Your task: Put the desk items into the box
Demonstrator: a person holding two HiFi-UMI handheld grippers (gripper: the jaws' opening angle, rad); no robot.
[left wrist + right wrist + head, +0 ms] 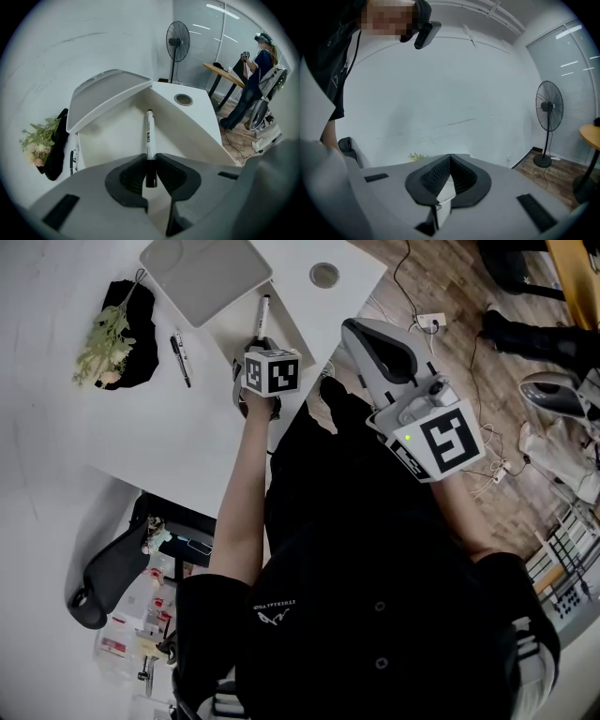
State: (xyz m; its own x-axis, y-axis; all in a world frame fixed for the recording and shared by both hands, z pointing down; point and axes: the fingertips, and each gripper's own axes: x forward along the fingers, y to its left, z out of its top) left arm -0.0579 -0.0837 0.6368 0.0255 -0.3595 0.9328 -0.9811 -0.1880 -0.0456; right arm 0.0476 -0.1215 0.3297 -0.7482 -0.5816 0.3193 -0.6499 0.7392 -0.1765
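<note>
Left tool (150,164) is clamped on the marker's (149,133) dark end over the open box (110,140); right tool (449,161) is closed and empty.

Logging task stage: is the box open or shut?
Open. Its lid leans back off the box, whose white inside shows beyond the marker in the left hand-held gripper.

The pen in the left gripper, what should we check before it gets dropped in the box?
1. Left gripper shut on the pen: ok.
2. Pen over the open box: ok.
3. Lid tipped back, out of the way: ok.
4. Room inside the box: ok, the floor that shows is bare.
5. Right gripper away from the box: ok, shut and empty.
6. All pens packed: not ok, a second pen lies on the desk.
</note>
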